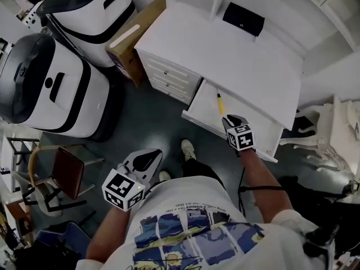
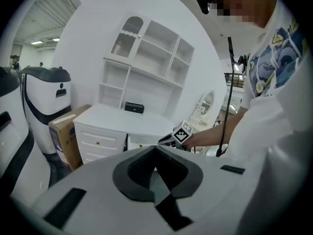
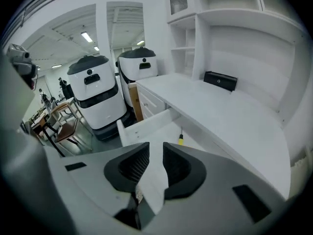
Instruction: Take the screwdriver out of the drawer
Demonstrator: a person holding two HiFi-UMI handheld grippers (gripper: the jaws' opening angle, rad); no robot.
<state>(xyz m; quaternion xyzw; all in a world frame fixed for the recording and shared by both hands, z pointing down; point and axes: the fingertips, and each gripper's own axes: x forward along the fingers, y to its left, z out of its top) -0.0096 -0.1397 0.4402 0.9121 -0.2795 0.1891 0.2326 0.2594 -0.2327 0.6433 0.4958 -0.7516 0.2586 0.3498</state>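
Observation:
The white desk's drawer [image 1: 198, 112] stands pulled out. A screwdriver [image 1: 220, 102] with a yellow handle lies inside it, pointing away from me. My right gripper [image 1: 230, 120] hovers over the drawer just short of the handle. Its jaws are open with a narrow gap and nothing between them. The right gripper view shows the screwdriver [image 3: 180, 139] just beyond the fingertips [image 3: 172, 149], on the drawer floor. My left gripper [image 1: 149, 156] hangs back over the dark floor, away from the desk. Its jaws meet at the tips in the left gripper view [image 2: 155, 149] and hold nothing.
A small black box [image 1: 243, 18] sits on the desk top [image 1: 236, 55] under the shelves. A cardboard box [image 1: 133, 41] and two large white-and-black machines [image 1: 56, 89] stand left of the desk. A chair [image 1: 63, 173] is at lower left, white carved furniture [image 1: 332, 136] at right.

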